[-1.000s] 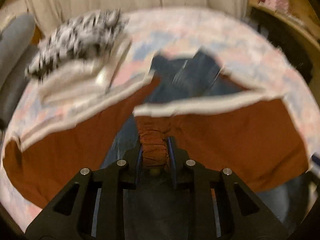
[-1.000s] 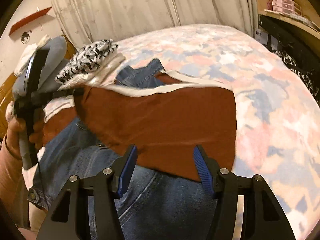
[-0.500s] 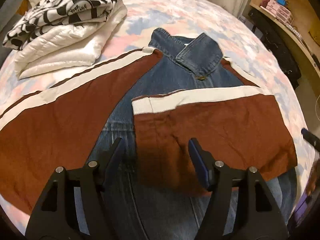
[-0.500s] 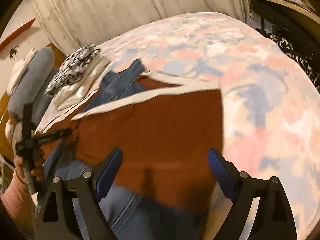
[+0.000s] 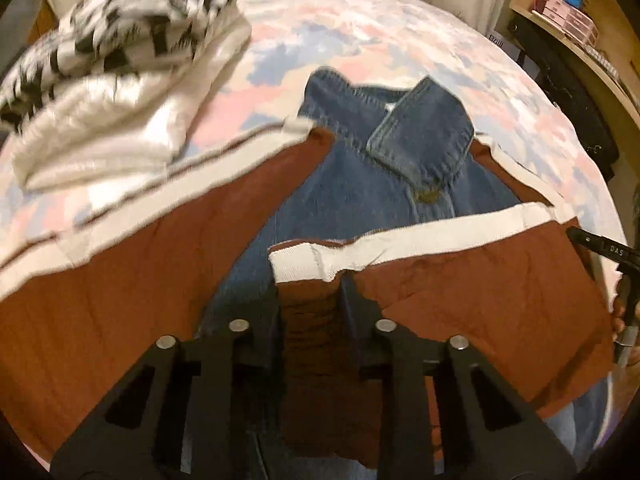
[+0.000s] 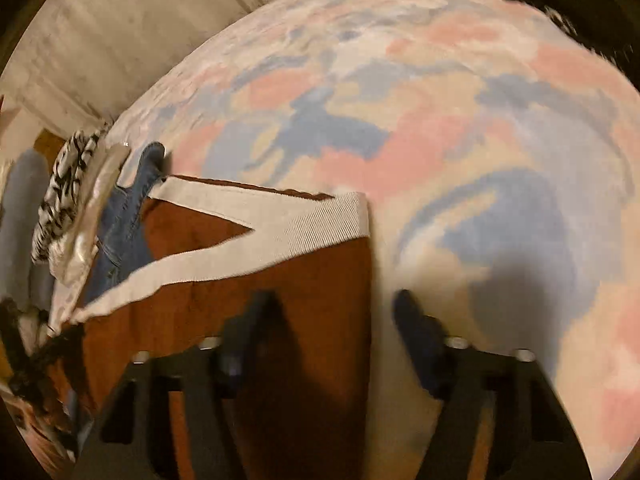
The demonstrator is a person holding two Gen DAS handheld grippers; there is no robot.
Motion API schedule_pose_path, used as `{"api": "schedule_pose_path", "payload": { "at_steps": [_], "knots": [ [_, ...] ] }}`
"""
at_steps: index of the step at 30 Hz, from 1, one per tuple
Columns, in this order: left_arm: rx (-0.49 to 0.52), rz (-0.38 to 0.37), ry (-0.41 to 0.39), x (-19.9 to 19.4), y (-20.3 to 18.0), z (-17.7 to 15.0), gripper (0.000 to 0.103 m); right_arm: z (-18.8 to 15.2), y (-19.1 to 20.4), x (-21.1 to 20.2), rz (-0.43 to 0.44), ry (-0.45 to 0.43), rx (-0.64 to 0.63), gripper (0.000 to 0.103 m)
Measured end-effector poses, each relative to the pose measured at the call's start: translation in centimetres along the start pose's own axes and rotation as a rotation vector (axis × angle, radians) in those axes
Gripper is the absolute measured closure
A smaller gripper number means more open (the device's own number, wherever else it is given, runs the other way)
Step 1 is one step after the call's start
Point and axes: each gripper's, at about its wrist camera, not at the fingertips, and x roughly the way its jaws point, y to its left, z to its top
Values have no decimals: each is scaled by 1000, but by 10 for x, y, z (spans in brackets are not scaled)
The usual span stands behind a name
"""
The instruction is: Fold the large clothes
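Left wrist, sleeve (image 5: pixel 316 320) (rust) in claw (image 5: pixel 310 292)

A bed (image 5: pixel 360 40) with a bedspread blotched in pink, blue and cream carries everything. Near its middle a denim jacket (image 5: pixel 360 168) with rust-brown sleeves (image 5: pixel 132 280) lies flat, collar toward twelve o'clock, one sleeve spread toward nine o'clock, the other folded across the body toward three. At about ten o'clock from the collar a folded white padded garment (image 5: pixel 112 136) rests on the bedspread, with a black-and-white patterned garment (image 5: pixel 132 24) stacked on it.
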Motion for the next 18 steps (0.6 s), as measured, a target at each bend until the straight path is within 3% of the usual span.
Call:
{"api": "schedule_pose_path", "payload": {
  "at_steps": [1, 5, 11, 12, 17, 18],
  "knots": [
    [14, 17, -38, -4, -4, 4, 83, 3, 3, -3, -6, -14, -17, 95],
    [30, 42, -104, -10, -11, 13, 83, 6, 8, -24, -73, -145, -20, 99],
    [49, 86, -14, 20, -12, 7, 81, -1, 15, 3, -164, -68, -72, 98],
    [44, 83, -9, 18, -12, 7, 80, 0, 17, 1, -167, -64, -67, 97],
    [25, 95, 1, -6, -4, 7, 61, -9, 17, -38, -143, -94, -22, 63],
    [27, 113, -10, -15, -3, 6, 59, -13, 19, -51, -142, -103, -23, 62]
  ]
}}
